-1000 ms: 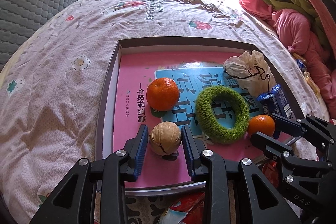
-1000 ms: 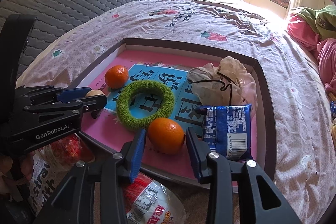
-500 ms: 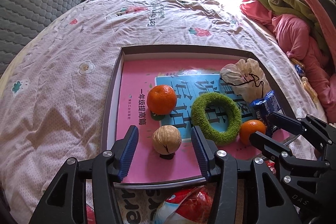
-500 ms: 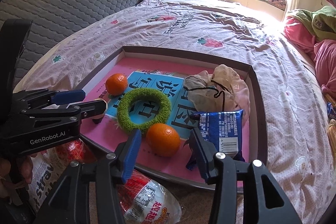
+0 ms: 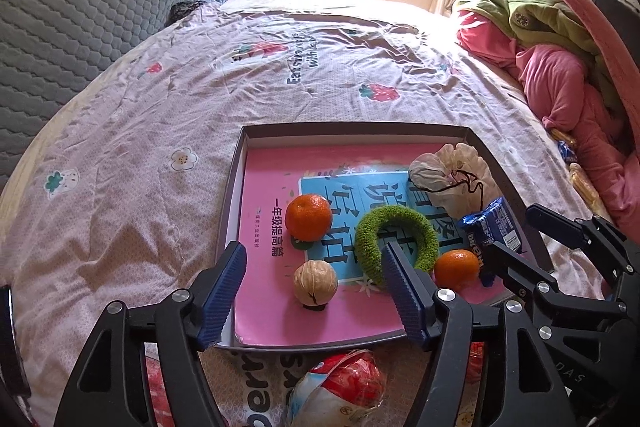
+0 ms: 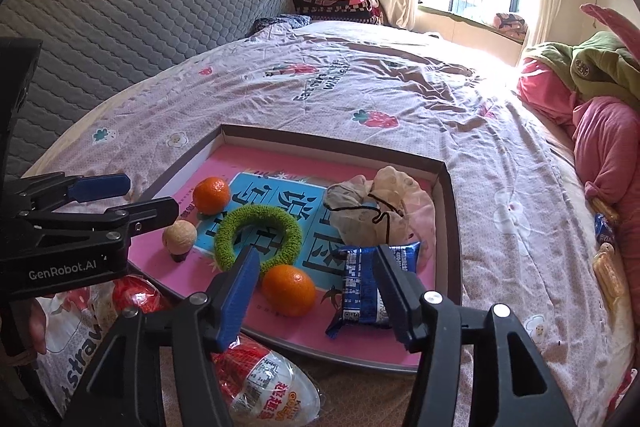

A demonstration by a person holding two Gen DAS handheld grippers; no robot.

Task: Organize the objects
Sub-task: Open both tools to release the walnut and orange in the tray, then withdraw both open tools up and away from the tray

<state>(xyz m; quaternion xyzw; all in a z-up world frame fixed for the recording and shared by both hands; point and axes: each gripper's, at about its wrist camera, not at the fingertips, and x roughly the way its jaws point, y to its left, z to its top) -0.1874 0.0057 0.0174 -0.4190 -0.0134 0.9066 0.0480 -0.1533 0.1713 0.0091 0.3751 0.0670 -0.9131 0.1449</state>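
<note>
A shallow brown tray (image 5: 352,127) (image 6: 450,227) on the bed holds a pink book. On the book lie a walnut (image 5: 315,281) (image 6: 179,235), a tangerine (image 5: 309,217) (image 6: 211,195), a green fuzzy ring (image 5: 396,239) (image 6: 258,237), a second tangerine (image 5: 457,267) (image 6: 289,289), a blue snack packet (image 5: 490,227) (image 6: 362,287) and a beige drawstring pouch (image 5: 448,173) (image 6: 376,207). My left gripper (image 5: 314,253) (image 6: 146,195) hangs over the walnut, jaws opening, touching nothing. My right gripper (image 6: 316,257) (image 5: 516,233) hovers over the second tangerine, jaws opening, empty.
A red-and-white wrapped snack (image 6: 260,383) (image 5: 344,385) and a printed strawberry bag (image 6: 76,355) lie at the tray's near edge. Pink and green clothes (image 5: 560,67) are piled on the right. A grey padded headboard (image 6: 140,11) stands on the left. Small snacks (image 6: 608,267) lie right of the tray.
Both grippers rose and drew back while their jaws widened. The left let go of the walnut and the right let go of the near tangerine; both stay on the book.
</note>
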